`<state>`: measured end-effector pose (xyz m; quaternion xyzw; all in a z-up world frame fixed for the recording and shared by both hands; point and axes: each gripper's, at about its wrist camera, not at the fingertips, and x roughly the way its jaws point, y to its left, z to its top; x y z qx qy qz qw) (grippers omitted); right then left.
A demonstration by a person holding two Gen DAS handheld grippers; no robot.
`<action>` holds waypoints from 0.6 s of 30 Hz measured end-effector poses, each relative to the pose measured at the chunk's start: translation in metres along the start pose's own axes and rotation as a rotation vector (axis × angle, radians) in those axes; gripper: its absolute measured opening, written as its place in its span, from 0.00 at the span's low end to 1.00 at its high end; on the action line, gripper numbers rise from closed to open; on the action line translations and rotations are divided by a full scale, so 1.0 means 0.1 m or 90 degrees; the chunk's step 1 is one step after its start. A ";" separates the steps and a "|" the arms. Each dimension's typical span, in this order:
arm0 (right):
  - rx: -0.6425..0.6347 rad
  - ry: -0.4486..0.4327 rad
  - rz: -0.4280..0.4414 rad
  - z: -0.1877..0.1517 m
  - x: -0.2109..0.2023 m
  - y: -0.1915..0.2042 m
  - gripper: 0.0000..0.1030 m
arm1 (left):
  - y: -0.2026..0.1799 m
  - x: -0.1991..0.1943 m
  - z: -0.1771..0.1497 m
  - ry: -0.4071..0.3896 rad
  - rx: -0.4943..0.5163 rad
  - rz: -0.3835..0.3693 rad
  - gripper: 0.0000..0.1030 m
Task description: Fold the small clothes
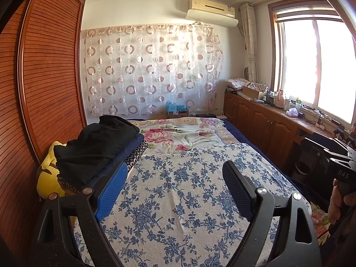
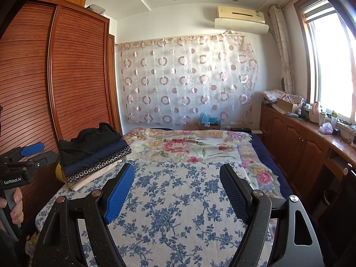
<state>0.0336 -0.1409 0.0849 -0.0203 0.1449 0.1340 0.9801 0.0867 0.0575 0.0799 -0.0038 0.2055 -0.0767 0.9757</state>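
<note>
Two grippers hang side by side over the near end of a bed, both aimed along its length and tipped slightly downward. Spread flat across that near end is a blue-flowered cloth; whether it is a garment to be folded or only a cover I cannot tell. A pink-flowered blanket lies past it at 12 o'clock.

Clearly clothing is the stack of folded clothes, sitting at the bed's left edge against the slatted wardrobe. From the left gripper it lies at about 10 o'clock and close, its blue finger pad almost overlapping the pile in that view. From the right gripper it is also at 10 o'clock but farther off. My reading is that the left hand is the nearer one for any reach to the pile. The stack's long axis runs from 7 to 1 o'clock.

Both grippers stand spread wide with nothing between the fingers, only cloth showing beneath the gap.

Readable writing: "GenRobot.AI" on the left gripper's body in the right wrist view, and "DAS" on the right gripper's body in the left wrist view. The air conditioner carries a label too small to read.
</note>
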 end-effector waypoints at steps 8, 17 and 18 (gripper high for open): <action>0.001 0.002 0.000 -0.02 0.00 0.02 0.78 | 0.01 0.00 -0.01 -0.001 0.000 -0.001 0.85; 0.001 0.002 -0.002 -0.03 0.00 0.03 0.78 | 0.00 0.00 -0.01 -0.001 0.000 0.000 0.85; 0.001 0.002 -0.002 -0.03 0.00 0.03 0.78 | 0.00 0.00 -0.01 -0.001 0.000 0.000 0.85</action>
